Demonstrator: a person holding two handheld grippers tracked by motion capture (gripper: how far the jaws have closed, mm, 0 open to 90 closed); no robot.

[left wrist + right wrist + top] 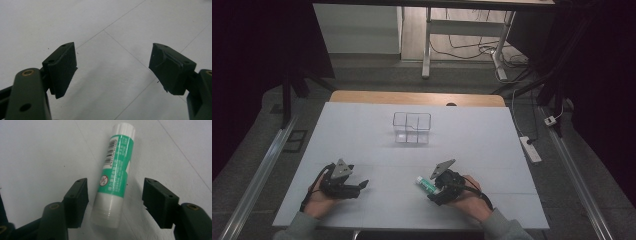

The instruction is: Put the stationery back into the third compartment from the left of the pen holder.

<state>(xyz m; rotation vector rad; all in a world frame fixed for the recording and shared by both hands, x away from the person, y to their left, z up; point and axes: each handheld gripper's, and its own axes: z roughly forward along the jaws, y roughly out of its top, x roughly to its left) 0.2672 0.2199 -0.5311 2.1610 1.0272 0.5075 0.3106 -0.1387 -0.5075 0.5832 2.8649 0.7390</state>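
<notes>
Right tool [115,195]: lowered to desk [362,145], jaws apart astride glue stick [115,180], pads not touching. Left tool [112,67]: rested low on desk, jaws spread, nothing held.

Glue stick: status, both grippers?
Right gripper open, jaws astride glue stick, pads apart from it. Left gripper open, empty. Stick lies flat on table. Nothing in the way.

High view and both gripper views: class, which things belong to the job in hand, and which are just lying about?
Belonging to the job:
- glue stick, lying on the table
- right gripper, jaws open either side of it

Just lying about:
- clear divided box
- left gripper, open, nothing between its jaws
- power strip on the floor
</notes>
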